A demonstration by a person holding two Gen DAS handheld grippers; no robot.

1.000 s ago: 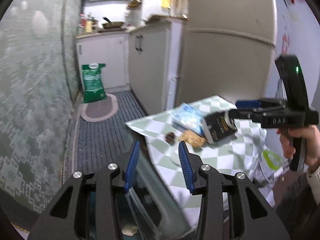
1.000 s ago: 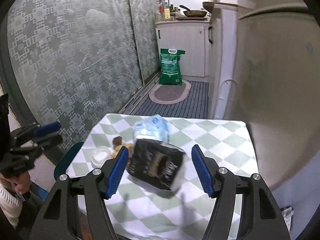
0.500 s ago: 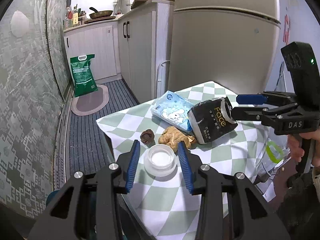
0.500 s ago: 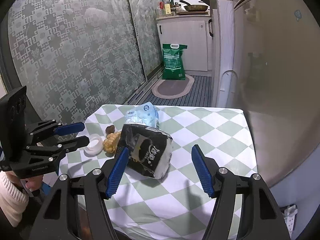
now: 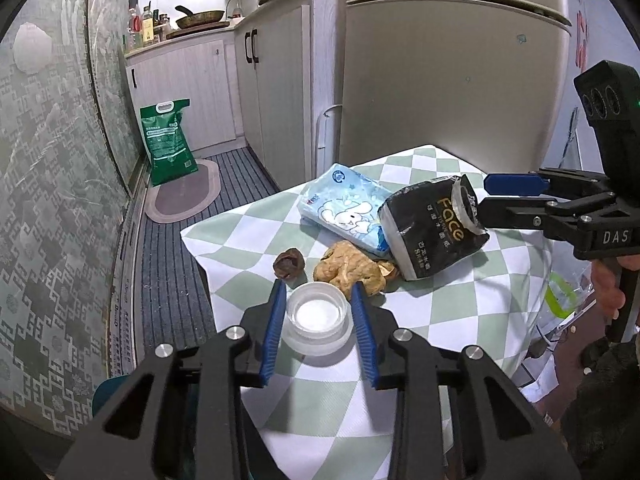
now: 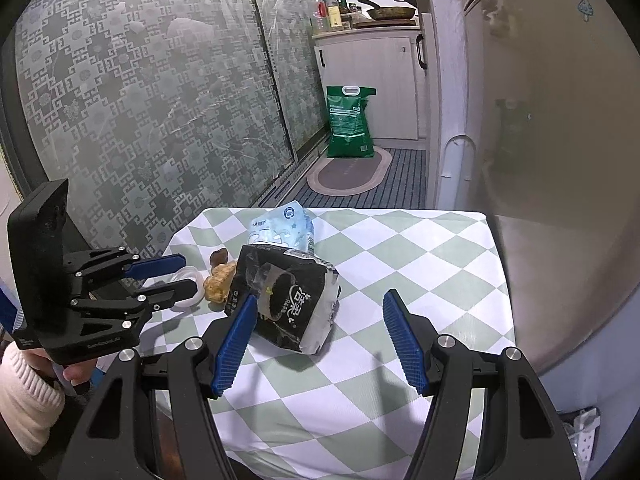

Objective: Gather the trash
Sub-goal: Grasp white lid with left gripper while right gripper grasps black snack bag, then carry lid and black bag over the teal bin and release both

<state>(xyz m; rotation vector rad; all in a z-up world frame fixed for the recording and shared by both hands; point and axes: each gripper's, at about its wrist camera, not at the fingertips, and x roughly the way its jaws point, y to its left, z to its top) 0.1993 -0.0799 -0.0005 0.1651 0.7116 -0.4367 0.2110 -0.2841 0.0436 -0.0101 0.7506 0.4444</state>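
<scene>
On the green-and-white checked table (image 5: 448,312) lie a black "Face" tissue pack (image 5: 432,228), a light blue tissue pack (image 5: 344,208), a crumpled brown scrap (image 5: 348,270), a small dark brown lump (image 5: 289,265) and a clear plastic cup (image 5: 317,318). My left gripper (image 5: 318,298) is open with its fingers on either side of the cup; it also shows in the right wrist view (image 6: 176,276). My right gripper (image 6: 318,322) is open just in front of the black pack (image 6: 288,300); it shows in the left wrist view (image 5: 486,196) too.
A fridge (image 5: 452,76) stands right behind the table. White kitchen cabinets (image 5: 280,80) and a green sack (image 5: 166,140) on a floor mat (image 5: 184,196) lie beyond. A patterned glass sliding door (image 6: 140,92) runs along the left. A clear plastic bag (image 5: 564,296) hangs at the table's right edge.
My left gripper has come up from beside the table and moved forward until its open fingers flank the plastic cup. My right gripper has drawn slightly closer to the black pack.
</scene>
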